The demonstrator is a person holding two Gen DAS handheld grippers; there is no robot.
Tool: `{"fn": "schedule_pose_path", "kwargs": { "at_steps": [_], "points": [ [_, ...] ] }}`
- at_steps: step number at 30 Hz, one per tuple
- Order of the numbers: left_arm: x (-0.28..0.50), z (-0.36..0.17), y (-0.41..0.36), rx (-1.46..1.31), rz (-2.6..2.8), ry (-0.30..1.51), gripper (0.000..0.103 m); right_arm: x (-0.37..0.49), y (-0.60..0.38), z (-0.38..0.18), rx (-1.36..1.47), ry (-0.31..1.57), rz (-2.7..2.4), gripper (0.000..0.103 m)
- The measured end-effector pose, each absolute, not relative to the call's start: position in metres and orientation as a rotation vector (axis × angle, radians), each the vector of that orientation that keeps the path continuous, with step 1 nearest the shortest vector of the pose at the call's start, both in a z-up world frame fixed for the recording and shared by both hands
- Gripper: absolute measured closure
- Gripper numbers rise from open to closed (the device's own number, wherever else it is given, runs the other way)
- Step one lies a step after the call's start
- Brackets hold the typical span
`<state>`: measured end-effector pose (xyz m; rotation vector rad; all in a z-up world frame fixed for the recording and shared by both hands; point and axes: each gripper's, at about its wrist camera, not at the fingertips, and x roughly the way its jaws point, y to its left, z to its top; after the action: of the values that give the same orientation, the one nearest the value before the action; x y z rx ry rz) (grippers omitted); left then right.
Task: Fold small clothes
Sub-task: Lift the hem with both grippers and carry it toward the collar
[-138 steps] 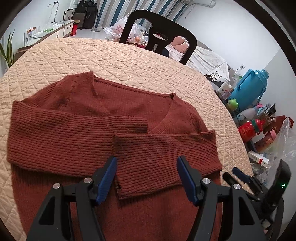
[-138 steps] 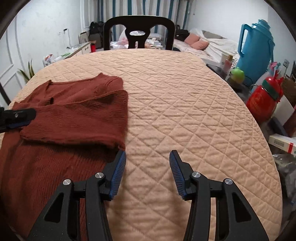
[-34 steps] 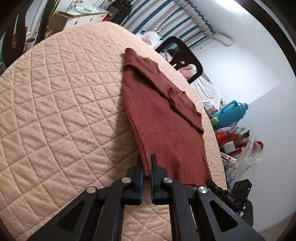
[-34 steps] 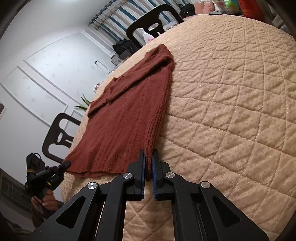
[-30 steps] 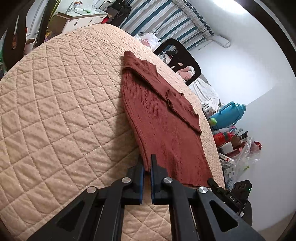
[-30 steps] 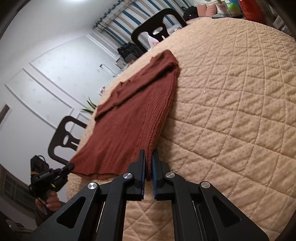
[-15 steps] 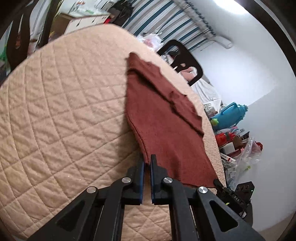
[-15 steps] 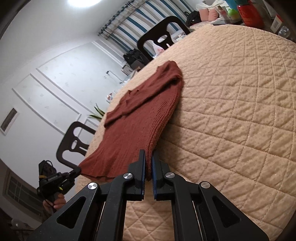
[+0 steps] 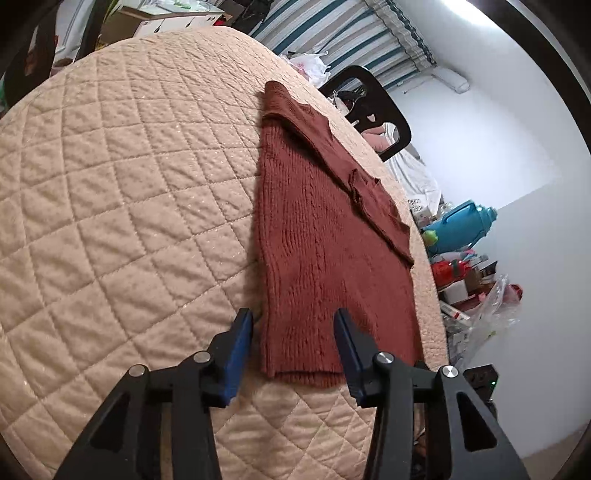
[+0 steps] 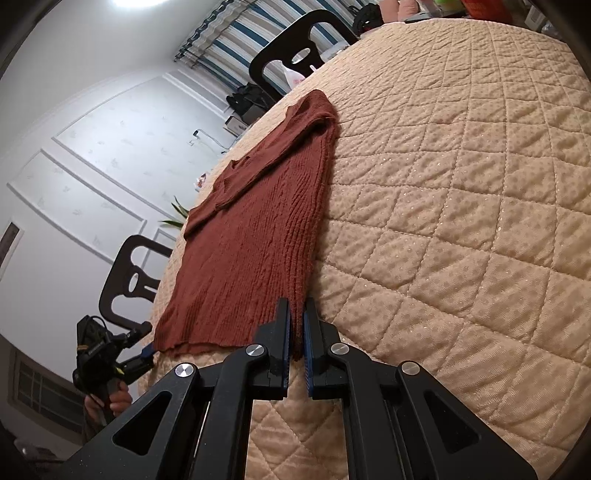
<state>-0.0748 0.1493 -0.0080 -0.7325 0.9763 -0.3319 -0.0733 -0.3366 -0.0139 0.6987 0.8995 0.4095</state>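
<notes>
We see a rust-red sweater [image 9: 325,236] lying flat on the desk [image 9: 110,192], which is covered with a beige quilted cloth. Its sleeves are folded across the chest at the far end, and its hem lies at the near edge of the desk.

Our left hand-held gripper [image 9: 293,345] is released, its blue-padded fingers [image 9: 238,343] spread wide on either side of the near left corner of the hem; the left pad sits just beside the sweater's edge and we cannot tell whether it touches the knit. In the right wrist view this gripper [image 10: 142,356] shows small at the far left corner of the hem.

Our right hand-held gripper [image 10: 297,345] is clenched on the near right corner of the sweater [image 10: 258,229], with a thin fold of knit pinched between its pads.

Beyond the desk stands a black chair [image 9: 373,107] before a striped curtain [image 9: 332,33]. To the right, a blue jug [image 9: 463,225] and a red bottle [image 9: 445,271] stand among clutter. A second black chair [image 10: 131,277] stands to the left in the right wrist view.
</notes>
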Motion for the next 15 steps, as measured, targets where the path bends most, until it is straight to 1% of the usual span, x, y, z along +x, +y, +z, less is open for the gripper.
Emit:
{"fn": "schedule_pose_path", "kwargs": {
  "at_steps": [4,5,6,7,8,15],
  "points": [
    [-0.071,-0.004,0.144,-0.678,-0.320,0.994,0.058,-0.072,-0.336,-0.014,0.700,0.899,0.407,0.097],
    [-0.070,-0.004,0.142,-0.662,-0.311,1.003,0.067,-0.070,-0.334,-0.014,0.700,0.900,0.407,0.097],
    [-0.068,-0.004,0.142,-0.648,-0.306,1.015,0.082,-0.069,-0.334,-0.014,0.699,0.900,0.408,0.097],
    [-0.066,-0.007,0.141,-0.638,-0.303,1.033,0.091,-0.069,-0.333,-0.014,0.697,0.901,0.409,0.097],
    [-0.064,-0.010,0.141,-0.641,-0.306,1.052,0.096,-0.068,-0.332,-0.014,0.694,0.902,0.412,0.097],
    [-0.068,-0.003,0.151,-0.688,-0.344,1.014,0.096,-0.067,-0.335,-0.008,0.700,0.870,0.430,0.097]
  ]
}}
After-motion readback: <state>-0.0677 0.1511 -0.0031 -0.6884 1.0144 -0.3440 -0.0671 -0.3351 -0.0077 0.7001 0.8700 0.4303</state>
